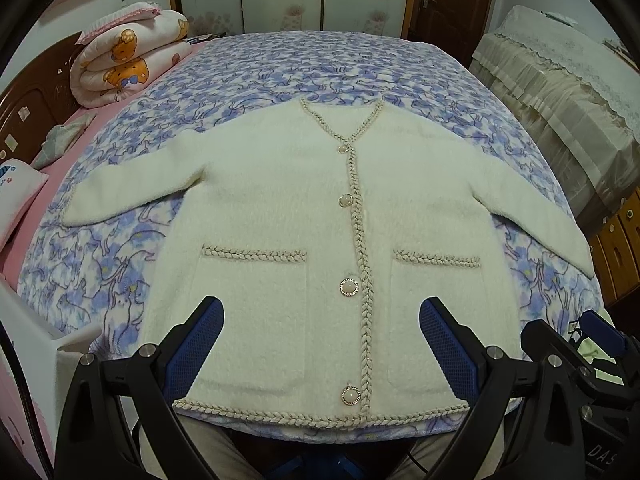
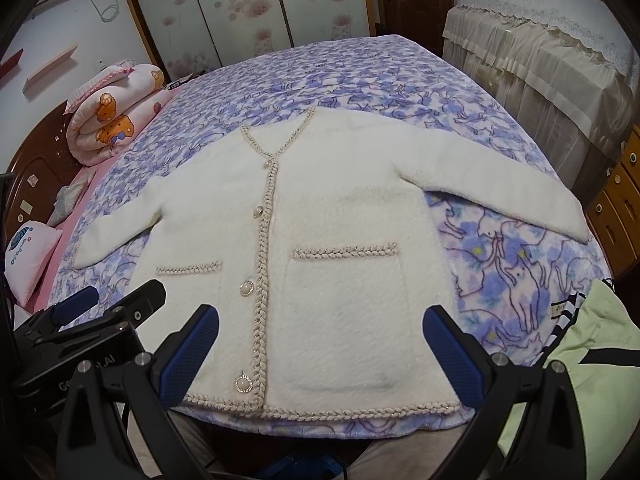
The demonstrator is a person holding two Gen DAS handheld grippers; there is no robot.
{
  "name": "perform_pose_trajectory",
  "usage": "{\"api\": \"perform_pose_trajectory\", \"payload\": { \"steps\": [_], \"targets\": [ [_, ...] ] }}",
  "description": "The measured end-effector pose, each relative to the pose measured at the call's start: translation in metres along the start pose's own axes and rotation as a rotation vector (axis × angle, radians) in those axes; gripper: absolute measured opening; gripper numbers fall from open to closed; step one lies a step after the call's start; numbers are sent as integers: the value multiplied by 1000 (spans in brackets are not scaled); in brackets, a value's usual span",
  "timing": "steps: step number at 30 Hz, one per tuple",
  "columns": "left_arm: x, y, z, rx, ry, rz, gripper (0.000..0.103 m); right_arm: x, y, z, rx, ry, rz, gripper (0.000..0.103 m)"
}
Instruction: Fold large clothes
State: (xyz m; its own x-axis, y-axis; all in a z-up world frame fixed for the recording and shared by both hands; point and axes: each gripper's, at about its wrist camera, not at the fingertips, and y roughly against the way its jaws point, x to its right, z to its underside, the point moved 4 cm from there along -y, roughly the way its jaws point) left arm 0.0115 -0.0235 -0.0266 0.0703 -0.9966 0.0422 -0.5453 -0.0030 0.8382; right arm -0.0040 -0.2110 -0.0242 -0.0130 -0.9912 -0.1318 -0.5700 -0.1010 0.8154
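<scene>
Showing the pre-fold stage, a cream buttoned cardigan (image 1: 288, 216) lies flat, sleeves spread, on the floral bedspread (image 1: 280, 64), while the left gripper (image 1: 320, 344) and right gripper (image 2: 320, 348) hover agape and empty near its hem, each probably needing a sleeve next.

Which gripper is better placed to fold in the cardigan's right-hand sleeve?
Probably the right gripper: it hangs open nearer that sleeve of the fluffy cream cardigan. The left gripper hangs nearer the other side.
</scene>
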Motion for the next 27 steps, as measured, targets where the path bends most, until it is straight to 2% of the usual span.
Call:
{"api": "perform_pose_trajectory", "payload": {
  "steps": [15, 27],
  "targets": [
    [7, -14, -5, -27, -22, 6, 98, 0, -13, 9, -46, -49, -26, 102],
    [36, -35, -30, -31, -89, 29, 98, 38, -33, -26, -78, -106, -45, 102]
  ]
}}
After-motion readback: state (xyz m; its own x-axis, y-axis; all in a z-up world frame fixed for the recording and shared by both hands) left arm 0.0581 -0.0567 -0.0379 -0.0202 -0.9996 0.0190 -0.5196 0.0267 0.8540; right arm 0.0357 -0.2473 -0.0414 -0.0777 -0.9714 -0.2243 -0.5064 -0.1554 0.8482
